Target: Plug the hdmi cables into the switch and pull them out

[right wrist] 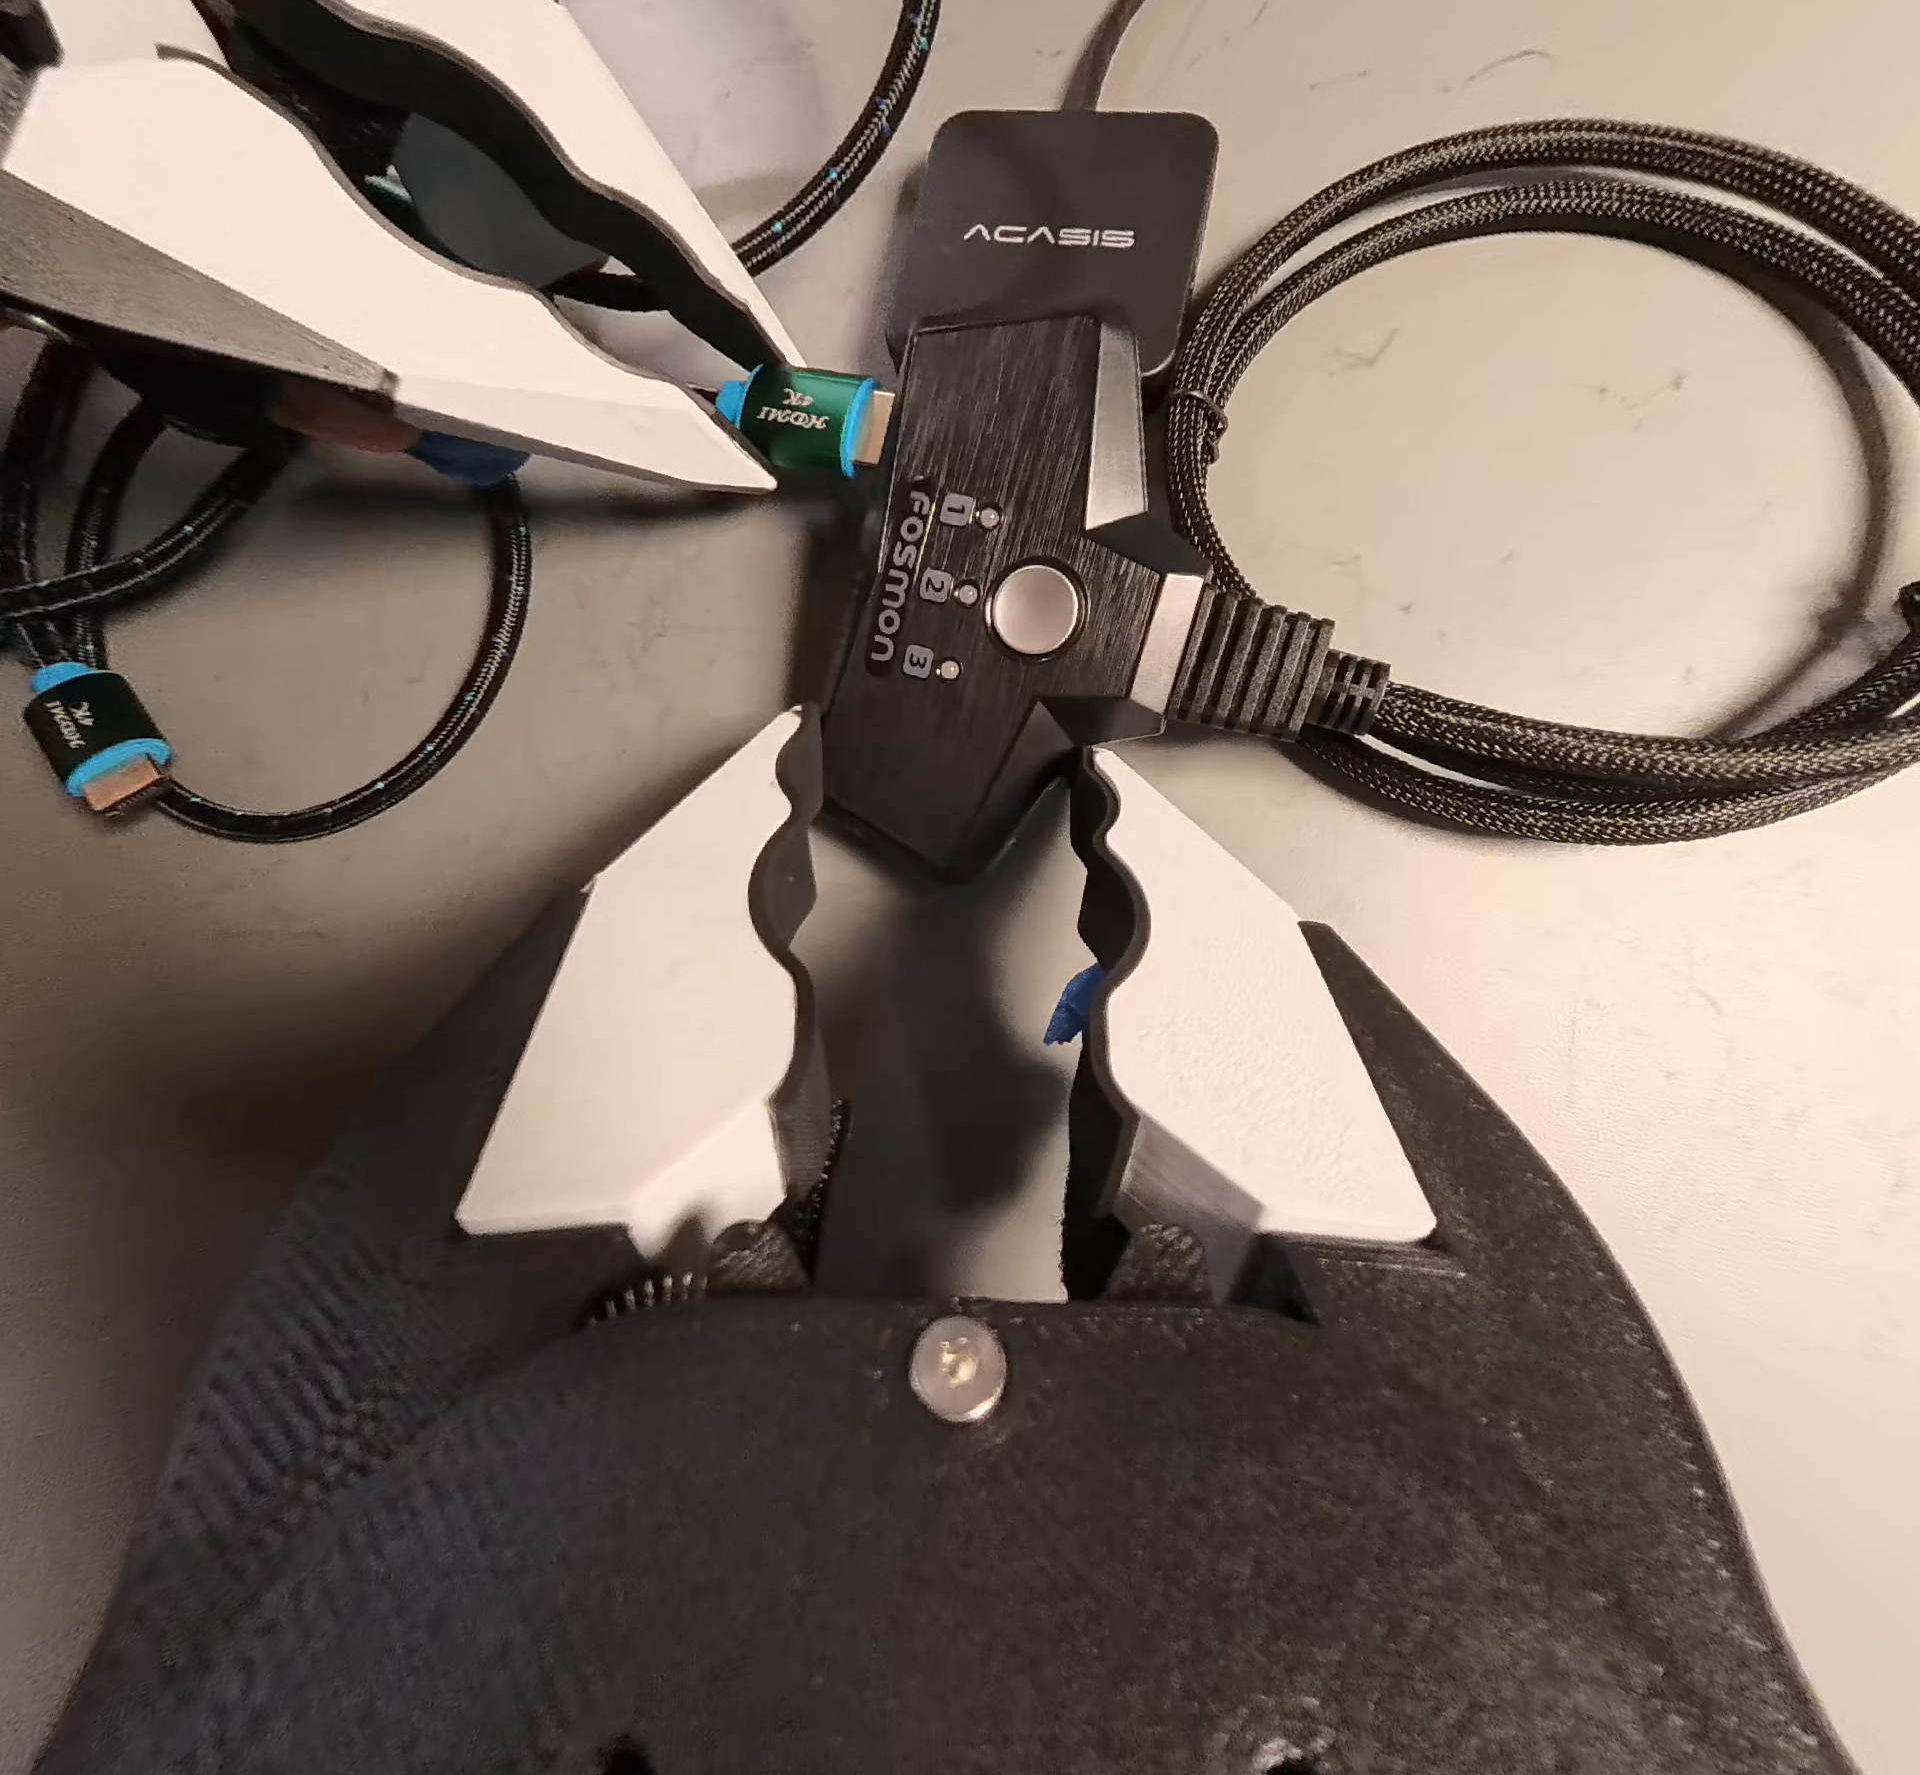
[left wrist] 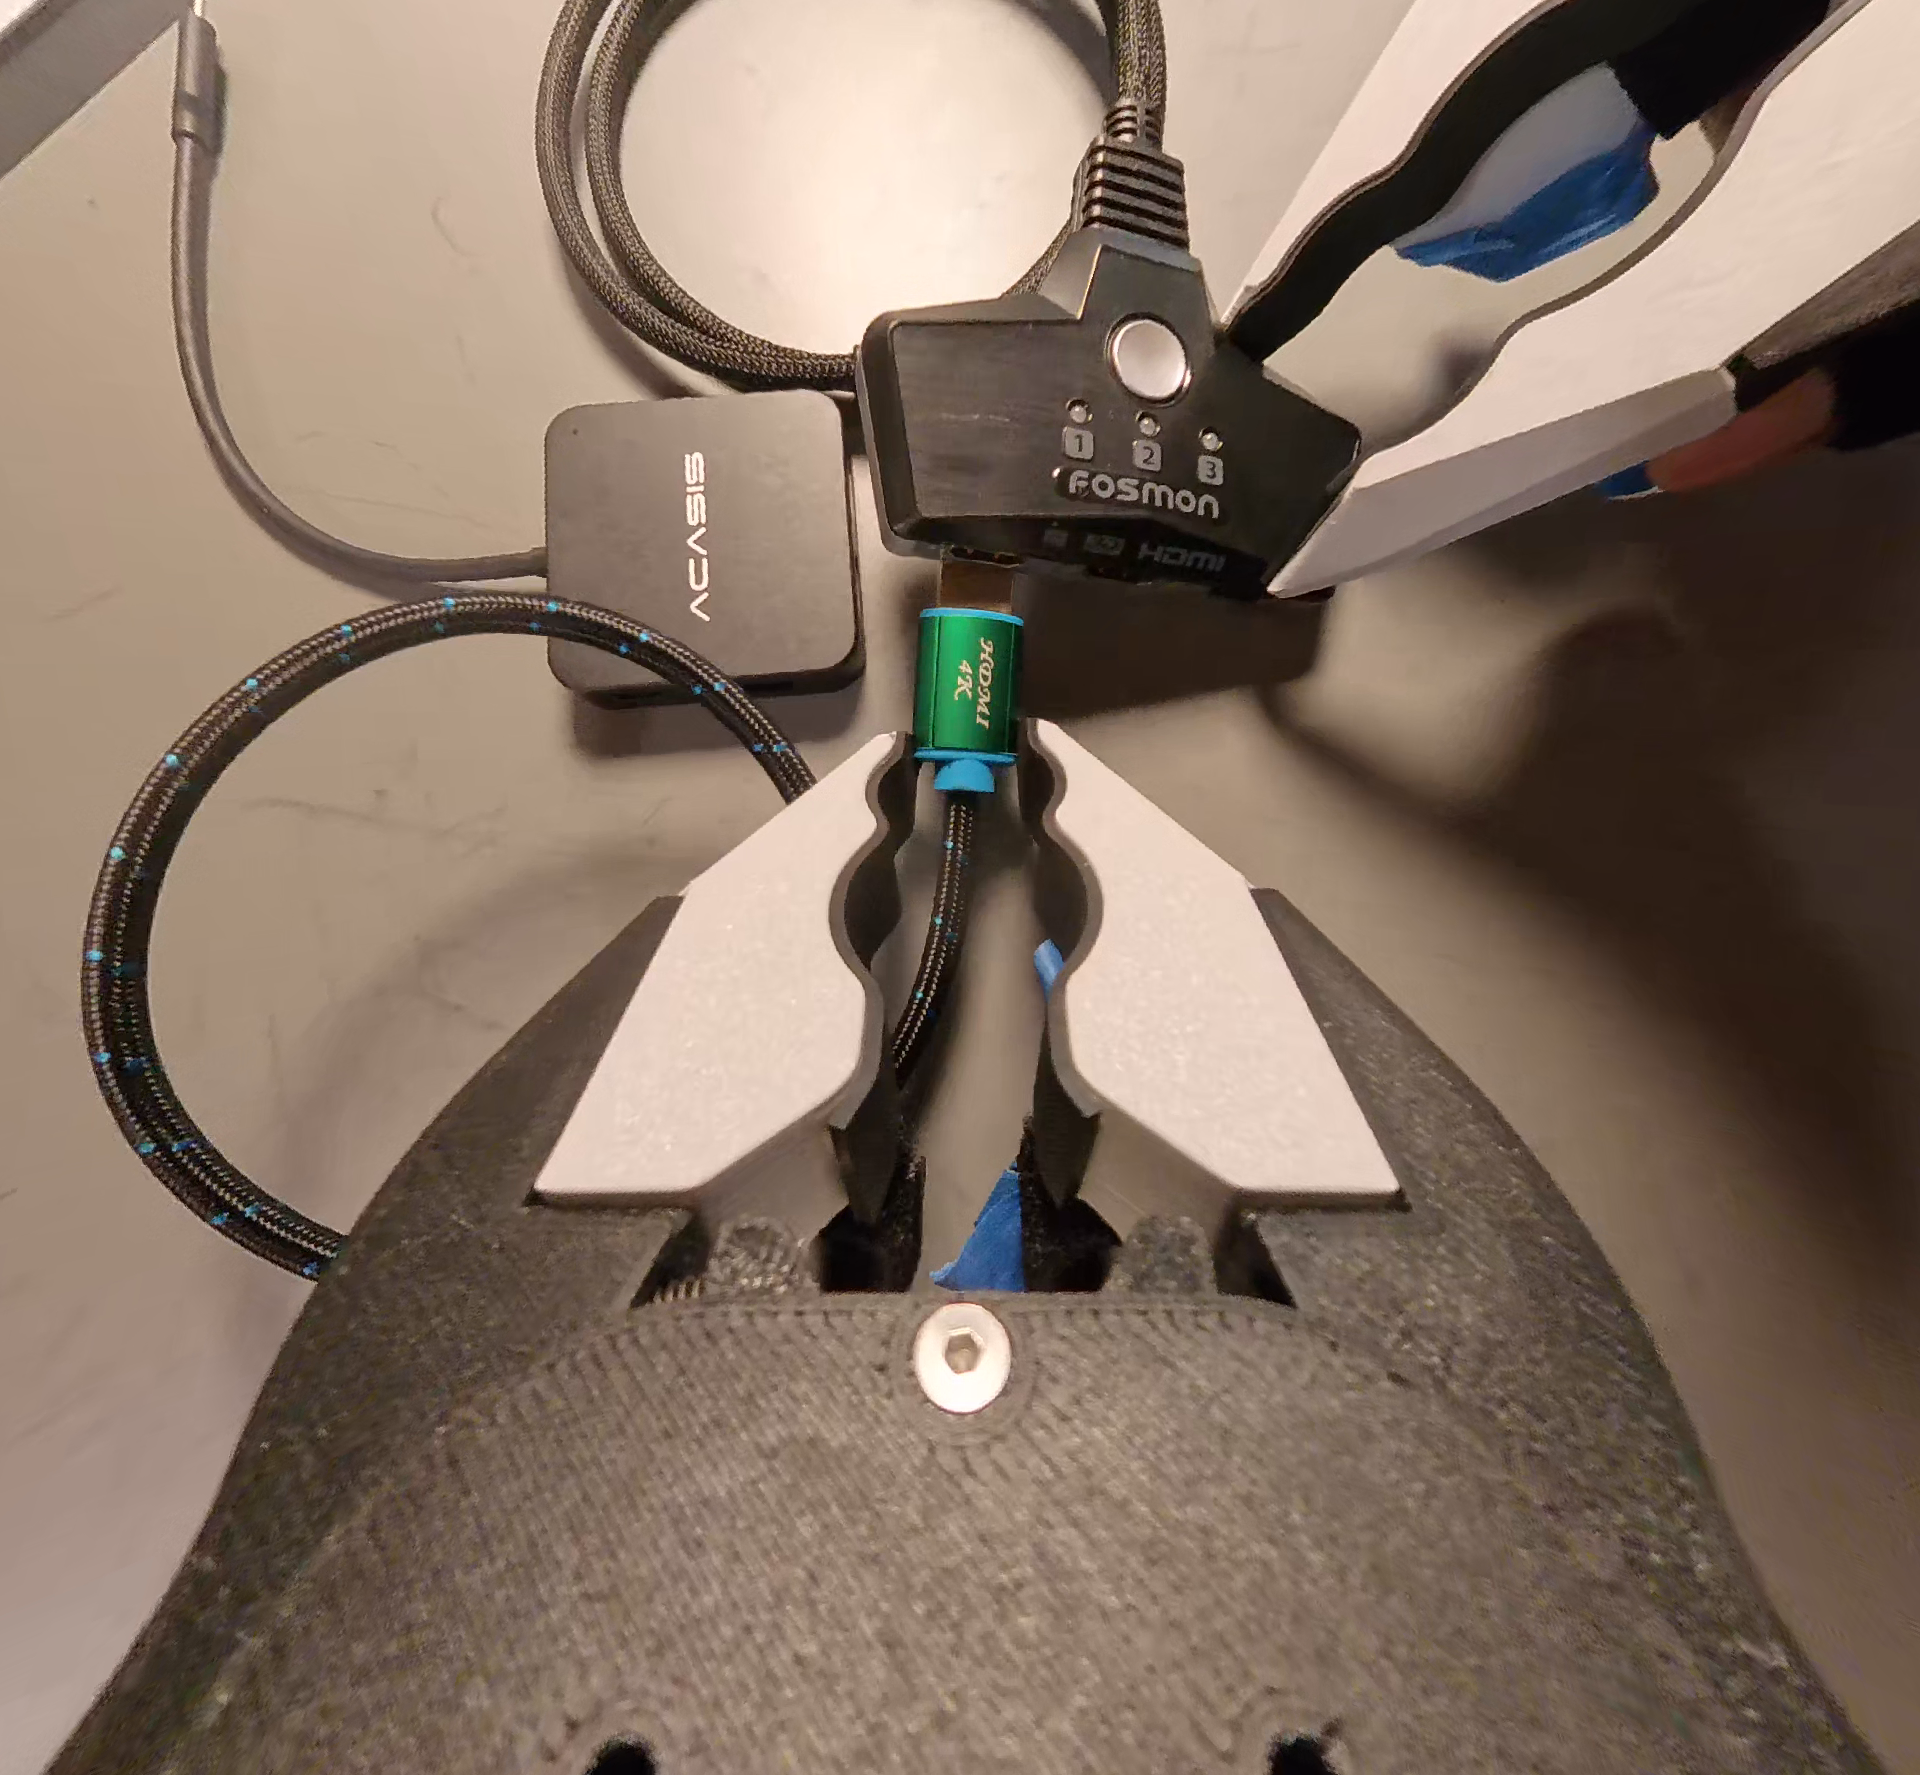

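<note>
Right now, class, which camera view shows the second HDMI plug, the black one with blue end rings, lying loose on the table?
The right wrist view: the black plug with blue end rings lies unplugged at its left edge, gold tip bare, on the table. The left wrist view does not show it, only the green plug at the black switch.

There is 1 black brushed-metal HDMI switch (right wrist: 987,603) bearing 1 round silver button (right wrist: 1037,608) and 3 small indicator lights beside 3 numbered marks. 1 flat square black hub (right wrist: 1060,208) lies next to it. 2 HDMI plugs show: 1 green metal-shelled plug with blue collars (right wrist: 805,421) and 1 black-shelled plug with blue collars (right wrist: 99,738). 1 thick black braided cable (right wrist: 1558,769) leaves the switch. 2 two-finger grippers with white fingers are present, the left gripper (left wrist: 961,749) and the right gripper (right wrist: 940,759).
</note>
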`<act>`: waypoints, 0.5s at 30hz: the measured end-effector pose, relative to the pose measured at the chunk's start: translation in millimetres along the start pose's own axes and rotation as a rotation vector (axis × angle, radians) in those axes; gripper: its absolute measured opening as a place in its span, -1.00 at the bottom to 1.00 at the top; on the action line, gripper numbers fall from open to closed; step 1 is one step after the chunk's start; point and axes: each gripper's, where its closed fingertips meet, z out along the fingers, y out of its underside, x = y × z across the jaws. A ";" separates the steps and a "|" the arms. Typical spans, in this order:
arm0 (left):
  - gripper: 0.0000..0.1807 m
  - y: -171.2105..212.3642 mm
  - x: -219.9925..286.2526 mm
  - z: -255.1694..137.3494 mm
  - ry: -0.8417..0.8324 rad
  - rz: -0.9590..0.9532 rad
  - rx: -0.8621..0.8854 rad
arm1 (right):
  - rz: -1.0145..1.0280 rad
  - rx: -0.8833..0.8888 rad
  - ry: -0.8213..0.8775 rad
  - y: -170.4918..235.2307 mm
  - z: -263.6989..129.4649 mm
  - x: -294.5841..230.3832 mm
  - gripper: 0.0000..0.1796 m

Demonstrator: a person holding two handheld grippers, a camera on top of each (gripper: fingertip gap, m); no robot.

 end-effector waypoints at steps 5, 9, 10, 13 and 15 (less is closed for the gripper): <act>-0.79 1.5 -1.8 1.0 -0.029 0.024 -0.006 | 0.032 -0.004 0.011 -0.2 0.7 0.5 -0.45; -0.79 -0.7 1.6 0.3 -0.021 0.031 0.004 | 0.024 -0.007 0.032 -0.1 0.7 2.7 -0.45; -0.79 -0.4 1.1 0.6 -0.024 0.034 0.002 | 0.011 -0.009 0.031 0.1 0.5 2.6 -0.46; -0.79 1.3 1.7 1.6 -0.017 0.036 -0.003 | 0.026 -0.002 0.011 0.5 0.2 2.6 -0.45; -0.79 1.5 1.8 1.5 -0.017 0.038 -0.004 | 0.050 0.008 -0.007 0.4 0.4 2.5 -0.45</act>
